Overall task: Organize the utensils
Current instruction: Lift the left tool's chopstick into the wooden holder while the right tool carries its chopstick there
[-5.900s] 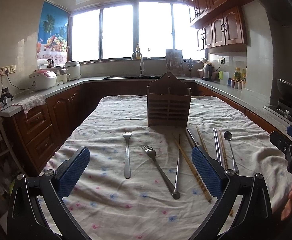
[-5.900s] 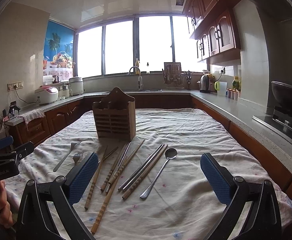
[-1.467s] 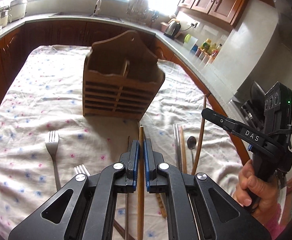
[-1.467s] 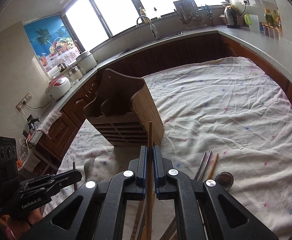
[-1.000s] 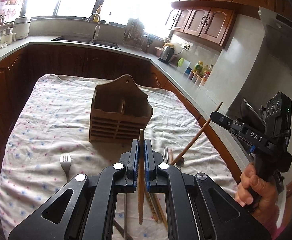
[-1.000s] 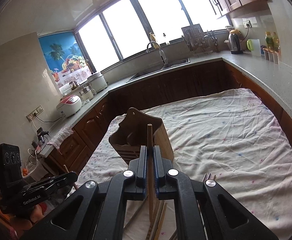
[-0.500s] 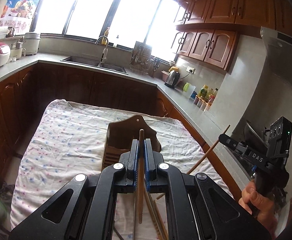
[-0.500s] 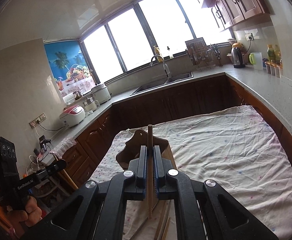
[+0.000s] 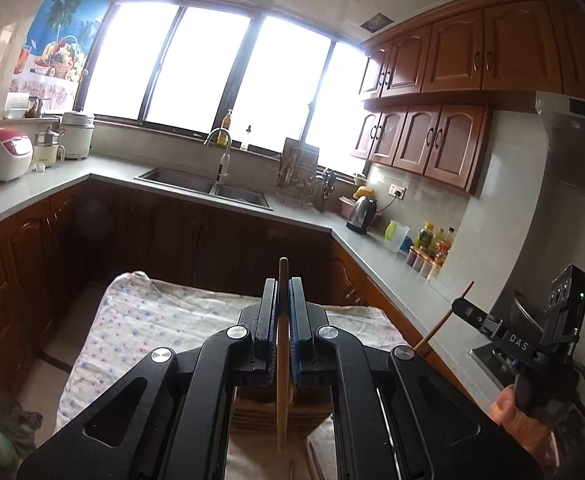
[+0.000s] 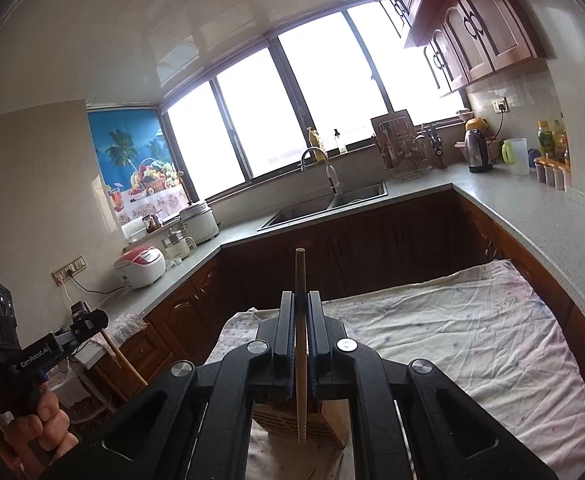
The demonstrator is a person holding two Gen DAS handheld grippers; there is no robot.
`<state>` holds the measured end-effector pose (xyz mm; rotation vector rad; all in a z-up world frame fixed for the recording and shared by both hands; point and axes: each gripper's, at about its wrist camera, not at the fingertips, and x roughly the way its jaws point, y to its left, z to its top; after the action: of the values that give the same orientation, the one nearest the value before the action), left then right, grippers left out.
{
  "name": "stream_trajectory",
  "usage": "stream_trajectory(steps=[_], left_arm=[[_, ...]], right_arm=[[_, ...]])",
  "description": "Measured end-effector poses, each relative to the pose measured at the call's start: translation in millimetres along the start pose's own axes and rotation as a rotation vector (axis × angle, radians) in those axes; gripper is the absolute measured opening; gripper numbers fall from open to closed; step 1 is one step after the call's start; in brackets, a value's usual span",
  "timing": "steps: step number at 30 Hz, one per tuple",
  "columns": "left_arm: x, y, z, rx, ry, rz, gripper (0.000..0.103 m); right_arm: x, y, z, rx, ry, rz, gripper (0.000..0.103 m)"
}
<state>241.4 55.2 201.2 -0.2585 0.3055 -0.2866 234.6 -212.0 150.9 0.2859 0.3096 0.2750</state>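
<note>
Now, left gripper point(image 9: 281, 320): jaws clamped on a wooden chopstick point(image 9: 282, 380) that stands upright between the blue pads, its tip poking above them
Right gripper point(image 10: 301, 328): jaws clamped on a second chopstick point(image 10: 301, 360), also upright
Wooden utensil holder point(image 10: 288, 420): on the floral tablecloth point(image 10: 472, 340), directly beyond and below both grippers, mostly hidden by them
Chopstick ends: both lower ends hang in front of the holder's slatted face
Hands: each grips its tool's handle, well apart, one seen at the edge of each view
</note>
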Motion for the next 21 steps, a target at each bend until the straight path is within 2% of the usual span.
stream_trajectory(steps=[4, 8, 11, 16, 21], left_arm=[[21.9, 2.7, 11.4, 0.003, -0.048, 0.027, 0.004], [52.7, 9.2, 6.7, -0.007, -0.058, 0.063, 0.004], [76.6, 15.3, -7.1, -0.022, -0.053, 0.101, 0.004], [109.6, 28.8, -37.8, -0.073, -0.017, 0.121, 0.004], [129.1, 36.5, -65.0, -0.066, 0.022, 0.155, 0.004]], right_arm=[[20.7, -0.9, 10.1, -0.007, -0.023, -0.010, 0.006], [44.1, -3.5, 9.4, -0.016, -0.028, -0.019, 0.006], [61.5, -7.5, -0.1, -0.015, -0.018, -0.022, 0.006], [85.8, -13.8, -27.3, -0.011, -0.009, -0.041, 0.006], [102.4, -23.6, -50.9, 0.026, 0.014, -0.040, 0.006]])
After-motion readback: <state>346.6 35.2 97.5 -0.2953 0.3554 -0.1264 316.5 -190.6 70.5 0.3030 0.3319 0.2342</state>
